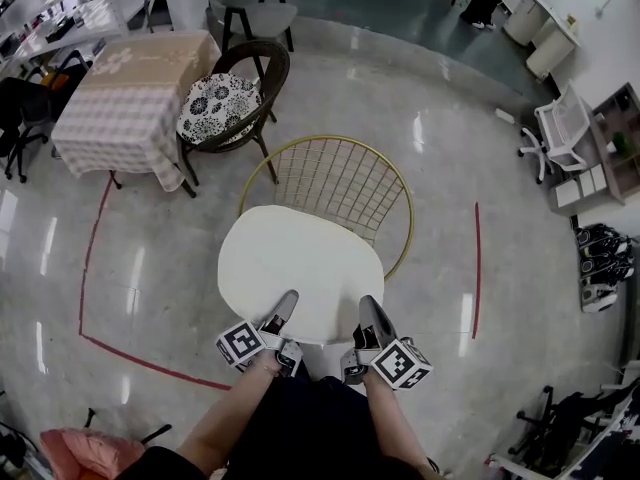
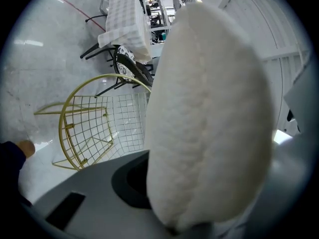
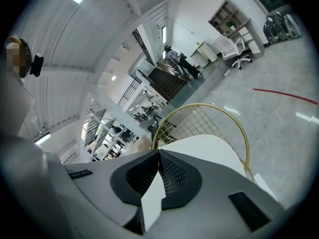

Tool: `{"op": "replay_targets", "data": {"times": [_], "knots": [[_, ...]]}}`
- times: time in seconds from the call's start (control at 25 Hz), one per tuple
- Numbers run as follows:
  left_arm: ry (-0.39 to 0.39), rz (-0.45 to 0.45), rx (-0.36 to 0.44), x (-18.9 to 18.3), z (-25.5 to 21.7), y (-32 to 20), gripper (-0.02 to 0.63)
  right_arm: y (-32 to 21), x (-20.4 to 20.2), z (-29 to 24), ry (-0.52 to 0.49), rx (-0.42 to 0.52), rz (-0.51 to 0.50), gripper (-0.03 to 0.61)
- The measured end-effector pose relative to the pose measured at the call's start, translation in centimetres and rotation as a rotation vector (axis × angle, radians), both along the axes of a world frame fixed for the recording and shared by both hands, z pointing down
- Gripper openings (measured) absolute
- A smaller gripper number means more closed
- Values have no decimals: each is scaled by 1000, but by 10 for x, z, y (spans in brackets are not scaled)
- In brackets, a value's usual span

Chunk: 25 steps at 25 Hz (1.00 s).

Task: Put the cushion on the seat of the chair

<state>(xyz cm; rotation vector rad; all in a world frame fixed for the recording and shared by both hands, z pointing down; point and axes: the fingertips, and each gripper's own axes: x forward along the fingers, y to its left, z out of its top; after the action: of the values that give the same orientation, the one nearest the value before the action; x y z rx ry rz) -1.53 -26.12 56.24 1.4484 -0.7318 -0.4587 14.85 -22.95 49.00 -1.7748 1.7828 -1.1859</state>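
A round white cushion (image 1: 300, 266) hangs over the gold wire chair (image 1: 345, 176) and covers its seat in the head view. My left gripper (image 1: 288, 302) is shut on the cushion's near edge at the left, and my right gripper (image 1: 369, 308) is shut on that edge at the right. The left gripper view is mostly filled by the fluffy cushion (image 2: 209, 113), pinched at the jaws of the left gripper (image 2: 172, 225), with the chair (image 2: 92, 126) behind. In the right gripper view, a thin edge of the cushion (image 3: 199, 151) sits between the pads of the right gripper (image 3: 155, 185), in front of the chair's wire back (image 3: 209, 118).
A dark wicker chair with a patterned cushion (image 1: 222, 103) and a table with a checked cloth (image 1: 125, 103) stand at the far left. Red tape lines (image 1: 476, 268) mark the glossy floor. A white office chair (image 1: 558, 133) and shelves are at the right.
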Motion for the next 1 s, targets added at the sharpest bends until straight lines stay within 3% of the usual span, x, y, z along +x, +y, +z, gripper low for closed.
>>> {"op": "replay_targets", "data": {"times": [0.16,0.32,0.48,0.68,1.0], "knots": [[-43,9,-63,0,18,-13,81,-15,1,3,6,9,3,-12],[3,9,-35,11,20,-29,81,-30,6,0,5,25,5,-12],[-29,17,-62,17,41,-31,81,-35,9,11,8,30,-18,-12],[37,-1,-49,30,52,-39,81,-38,20,32,-17,8,-24,-12],[-58,32,-6,36,97,-54,81,-53,29,72,-41,-5,-49,-12]]}}
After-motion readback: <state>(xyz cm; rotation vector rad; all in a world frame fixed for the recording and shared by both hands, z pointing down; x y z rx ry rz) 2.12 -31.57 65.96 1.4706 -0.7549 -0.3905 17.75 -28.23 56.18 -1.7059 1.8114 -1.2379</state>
